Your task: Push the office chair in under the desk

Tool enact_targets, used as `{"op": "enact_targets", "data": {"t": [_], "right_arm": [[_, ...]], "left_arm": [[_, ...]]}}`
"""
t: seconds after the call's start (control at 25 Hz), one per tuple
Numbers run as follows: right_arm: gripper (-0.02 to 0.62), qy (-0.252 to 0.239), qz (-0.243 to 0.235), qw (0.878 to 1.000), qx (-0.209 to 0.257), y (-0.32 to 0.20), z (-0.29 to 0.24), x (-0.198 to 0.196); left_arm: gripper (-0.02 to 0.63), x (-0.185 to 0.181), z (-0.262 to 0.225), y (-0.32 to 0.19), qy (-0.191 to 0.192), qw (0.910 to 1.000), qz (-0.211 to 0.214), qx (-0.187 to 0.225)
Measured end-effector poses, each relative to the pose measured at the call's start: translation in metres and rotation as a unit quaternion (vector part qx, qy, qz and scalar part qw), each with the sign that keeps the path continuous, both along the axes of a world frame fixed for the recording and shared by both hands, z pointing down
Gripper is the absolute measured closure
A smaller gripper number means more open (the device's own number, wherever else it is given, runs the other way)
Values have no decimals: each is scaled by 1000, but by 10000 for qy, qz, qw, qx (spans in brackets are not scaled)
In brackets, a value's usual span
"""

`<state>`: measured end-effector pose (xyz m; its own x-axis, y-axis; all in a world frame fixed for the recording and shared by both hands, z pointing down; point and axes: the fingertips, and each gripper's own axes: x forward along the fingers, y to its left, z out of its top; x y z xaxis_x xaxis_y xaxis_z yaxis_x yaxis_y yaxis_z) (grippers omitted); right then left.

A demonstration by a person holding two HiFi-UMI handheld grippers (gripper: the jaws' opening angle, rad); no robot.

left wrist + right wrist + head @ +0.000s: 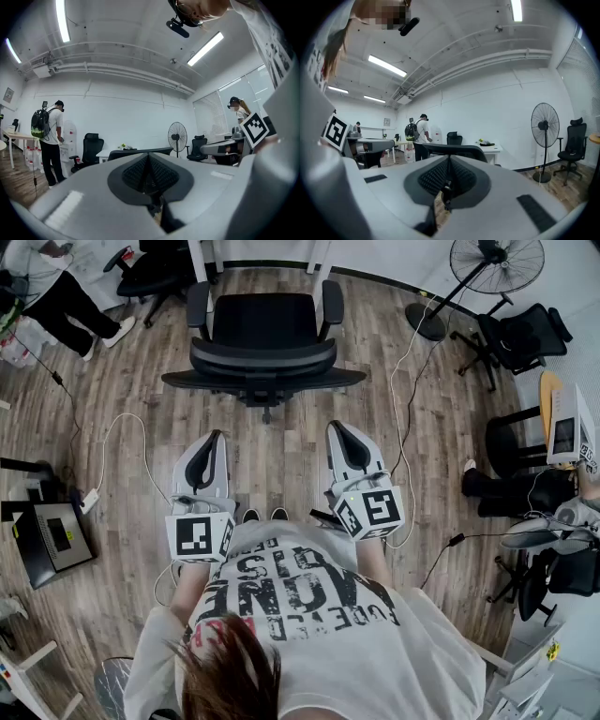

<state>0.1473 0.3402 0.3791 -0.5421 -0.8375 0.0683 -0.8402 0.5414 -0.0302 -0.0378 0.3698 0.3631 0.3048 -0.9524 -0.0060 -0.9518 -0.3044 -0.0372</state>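
While the office chair (262,357) stands on the wooden floor (141,362) with its curved back turned to the person, its seat faces the white desk (200,263). Only the desk's two legs show in the head view, one just beyond each armrest of the chair.

On the near side of the chair, both grippers are held level and point at its back, with bare floor between them and it, so neither touches it. The left gripper (217,435) is opposite the left half of the chair's back. Its jaws are closed together with nothing between them. The right gripper (337,426) is opposite the right half, its jaws likewise pressed together and empty.

To the right of the chair, a standing fan (497,263) stands by the wall, and a second black chair (520,334) is further right still. A white cable (122,423) loops over the floor to the left of the chair and runs to a power strip (89,501). Further left and beyond, a person in dark trousers (66,292) stands near another black chair (155,273).
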Motion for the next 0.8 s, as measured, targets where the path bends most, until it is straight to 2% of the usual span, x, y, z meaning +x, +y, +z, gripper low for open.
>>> {"op": "enact_targets", "data": {"t": [0.56, 0.8], "right_arm": [[574, -82, -374, 9992, 65, 20, 1, 16], [572, -267, -509, 9983, 16, 20, 0, 15]], "left_arm": [[594, 31, 5, 15, 41, 9999, -103, 11], [594, 25, 7, 13, 97, 9997, -213, 5]]}}
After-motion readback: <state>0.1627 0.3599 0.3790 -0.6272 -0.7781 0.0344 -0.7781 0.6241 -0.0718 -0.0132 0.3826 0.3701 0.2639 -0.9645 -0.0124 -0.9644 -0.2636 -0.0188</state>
